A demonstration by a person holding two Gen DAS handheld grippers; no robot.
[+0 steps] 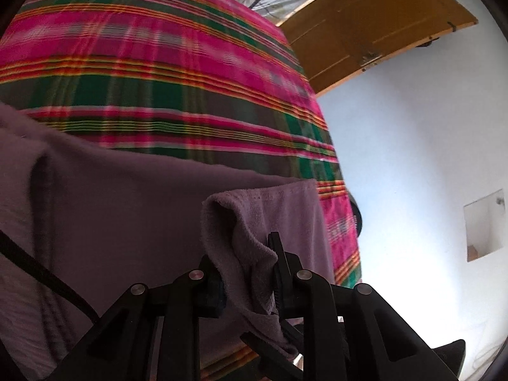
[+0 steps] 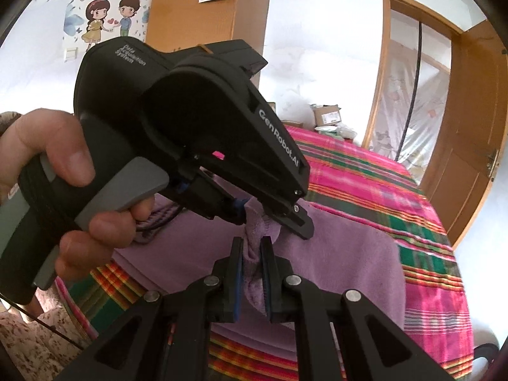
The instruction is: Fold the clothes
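Both claws grip the same purple towel. Your left claw [image 1: 246, 273] has a bunched towel [image 1: 254, 222] corner pinched between its black fingers [image 1: 279, 254], with cloth spilling over the left finger and hanging down below the jaws. Your right claw [image 2: 250, 273] is clamped narrow on another fold of the towel [image 2: 349, 254]; blue pads [image 2: 238, 285] press the cloth from both sides.

From the right wrist view, the left claw [image 2: 273, 216] sits just above and beyond the right one, very near it, both holding one raised ridge of cloth. Your left hand [image 2: 63, 177] wraps its grey handle, a finger on the trigger. White lettering shows on the claw body.

Rest of the towel lies spread on the bed [image 1: 158, 63], over a pink, green and orange plaid cover [image 2: 412, 222]. The towel edge with its hem runs across the left wrist view, slightly blurred. A thin black cord [image 1: 41, 273] crosses the towel at lower left.

Beyond the bed: open wooden door [image 2: 470, 158], doorway with a clear plastic curtain [image 2: 409, 111], wooden wardrobe [image 2: 206, 12], cartoon wall sticker [image 2: 108, 16], cardboard box [image 2: 327, 114] at the bed's far end. White wall [image 1: 412, 158] fills the right of the left view.
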